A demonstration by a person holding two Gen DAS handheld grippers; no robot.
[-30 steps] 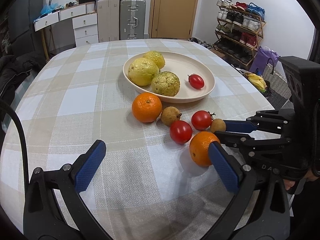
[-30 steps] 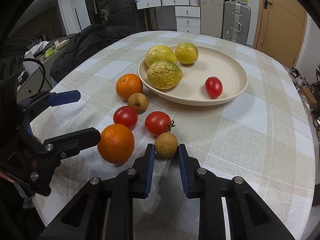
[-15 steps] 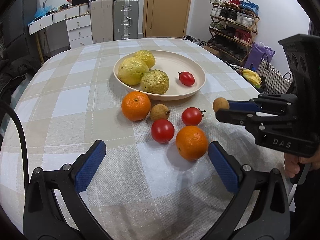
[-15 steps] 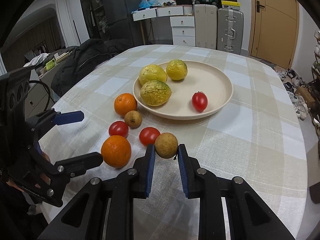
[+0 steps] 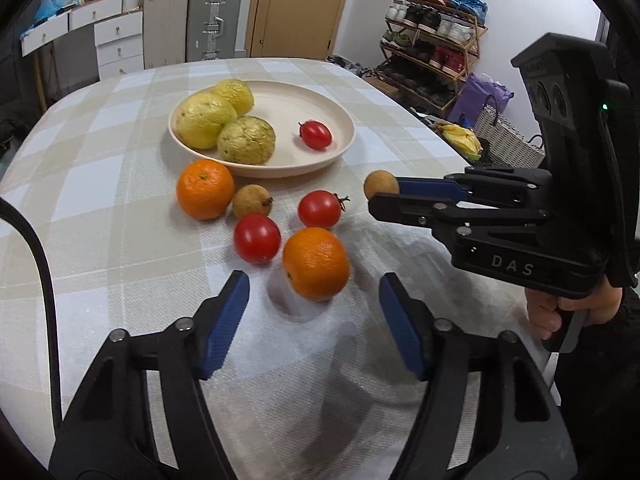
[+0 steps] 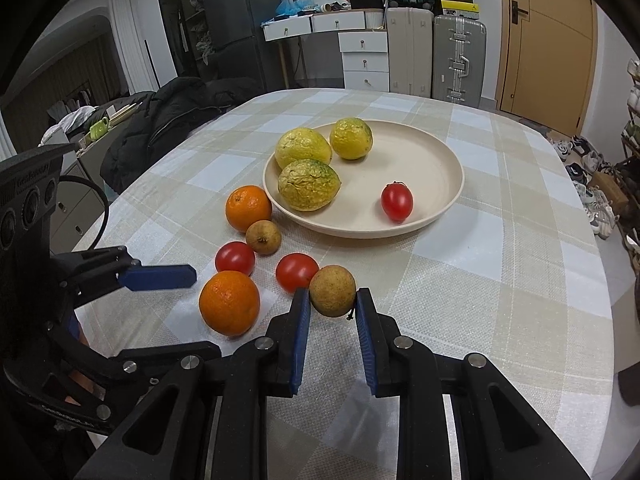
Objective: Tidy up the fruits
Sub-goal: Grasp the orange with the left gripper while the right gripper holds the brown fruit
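Note:
My right gripper is shut on a small brown fruit and holds it above the table; it also shows in the left wrist view. My left gripper is open, its jaws either side of an orange on the cloth. A cream plate holds three yellow-green fruits and a red tomato. On the cloth lie a second orange, another brown fruit and two tomatoes.
The table has a beige checked cloth. A dark jacket lies beyond the table's left edge in the right wrist view. A shoe rack, suitcases and drawers stand around the room.
My right gripper has lifted the small brown fruit off the cloth. My left gripper has moved in around the near orange, still open.

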